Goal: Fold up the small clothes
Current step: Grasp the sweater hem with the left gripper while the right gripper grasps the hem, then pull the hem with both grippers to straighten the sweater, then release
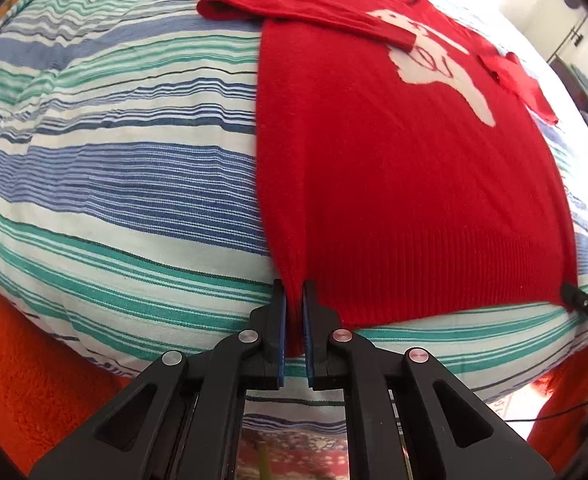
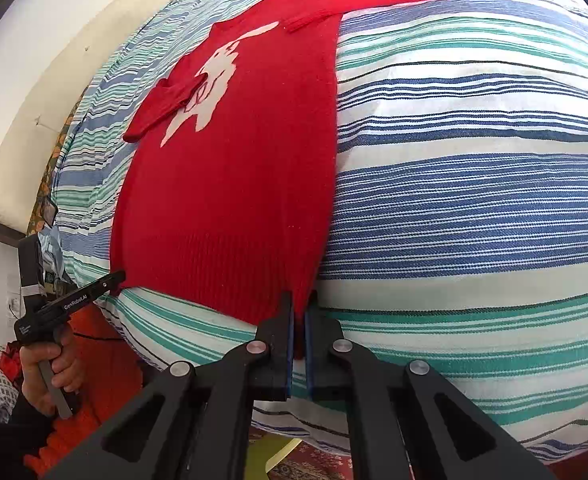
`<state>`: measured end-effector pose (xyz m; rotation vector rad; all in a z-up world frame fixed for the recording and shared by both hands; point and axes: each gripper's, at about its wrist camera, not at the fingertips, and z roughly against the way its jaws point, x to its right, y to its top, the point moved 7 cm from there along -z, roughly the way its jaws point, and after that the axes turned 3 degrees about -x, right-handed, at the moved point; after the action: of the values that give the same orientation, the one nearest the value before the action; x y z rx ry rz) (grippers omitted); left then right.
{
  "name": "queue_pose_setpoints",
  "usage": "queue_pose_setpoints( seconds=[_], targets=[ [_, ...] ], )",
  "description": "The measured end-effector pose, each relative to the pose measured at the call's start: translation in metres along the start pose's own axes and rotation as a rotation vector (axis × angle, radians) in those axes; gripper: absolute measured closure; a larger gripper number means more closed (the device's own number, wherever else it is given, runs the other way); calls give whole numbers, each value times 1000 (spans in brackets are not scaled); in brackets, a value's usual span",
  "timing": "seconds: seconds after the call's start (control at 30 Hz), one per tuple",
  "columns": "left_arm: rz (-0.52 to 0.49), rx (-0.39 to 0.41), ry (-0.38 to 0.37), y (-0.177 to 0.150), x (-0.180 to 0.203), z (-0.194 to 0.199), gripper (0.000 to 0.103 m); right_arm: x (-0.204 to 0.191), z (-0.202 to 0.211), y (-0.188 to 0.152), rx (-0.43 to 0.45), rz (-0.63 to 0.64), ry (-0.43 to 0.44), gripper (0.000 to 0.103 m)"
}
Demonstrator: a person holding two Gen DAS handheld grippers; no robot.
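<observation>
A red sweater (image 1: 373, 184) lies flat on a striped bedspread (image 1: 114, 160), stretching away from both grippers, its ribbed hem nearest them. A white figure (image 1: 433, 64) is knitted into the chest at the far end, and both sleeves are folded in across the body, their cuffs lying on or beside that figure.

The left gripper (image 1: 294, 300) is clamped on the hem's left corner, red knit pinched between its blue pads. The right gripper (image 2: 301, 312) is clamped on the hem's right corner the same way. Each one shows at the edge of the other's view, at the opposite corner of the hem. In the right wrist view a hand (image 2: 50, 372) grips the left gripper's handle. Below the bedspread's edge, orange fabric (image 1: 34, 380) shows beneath the grippers.
</observation>
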<state>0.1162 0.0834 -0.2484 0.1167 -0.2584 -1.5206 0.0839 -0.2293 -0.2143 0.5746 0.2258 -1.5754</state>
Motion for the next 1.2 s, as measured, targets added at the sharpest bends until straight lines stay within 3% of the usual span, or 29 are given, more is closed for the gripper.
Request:
queue_pose_setpoints(
  seconds=[0.2, 0.27, 0.37, 0.43, 0.5, 0.63, 0.7, 0.77, 0.83, 0.9, 1.0, 1.1, 1.13, 1.2],
  targets=[
    [17, 24, -42, -6, -6, 6, 89, -2, 4, -2, 32, 26, 2, 99],
    [27, 26, -55, -9, -8, 12, 66, -2, 7, -2, 38, 22, -2, 99],
    [51, 33, -55, -14, -10, 26, 36, -4, 16, -5, 48, 24, -29, 82],
    [78, 43, -37, -21, -16, 36, 35, -3, 27, -9, 65, 25, -62, 60],
    [146, 72, 5, -29, -33, 50, 35, 0, 39, -13, 92, 12, -96, 46],
    [253, 201, 85, -24, -56, 83, 34, 8, 74, -12, 215, 9, -245, 44],
    [205, 265, 75, -7, -41, 96, 30, -2, 90, -4, 291, 64, -291, 44],
    [140, 274, 30, 8, -16, 96, 28, -20, 98, 8, 349, 145, -282, 44],
    [52, 279, -22, 19, 16, 92, 23, -42, 90, 20, 349, 225, -236, 40],
    [-44, 272, -16, 21, 41, 75, 21, -59, 78, 27, 340, 284, -211, 40],
    [-130, 179, 31, 5, 56, 35, 21, -72, 43, 25, 269, 370, -191, 40],
    [-171, 85, 60, -16, 51, -1, 20, -52, -3, 1, 89, 346, -246, 40],
    [-192, 90, 70, -20, 48, -6, 17, -38, -14, -8, 31, 320, -266, 39],
    [-201, 101, 85, -22, 47, -4, 14, -35, -11, -12, 67, 323, -234, 39]
  ],
)
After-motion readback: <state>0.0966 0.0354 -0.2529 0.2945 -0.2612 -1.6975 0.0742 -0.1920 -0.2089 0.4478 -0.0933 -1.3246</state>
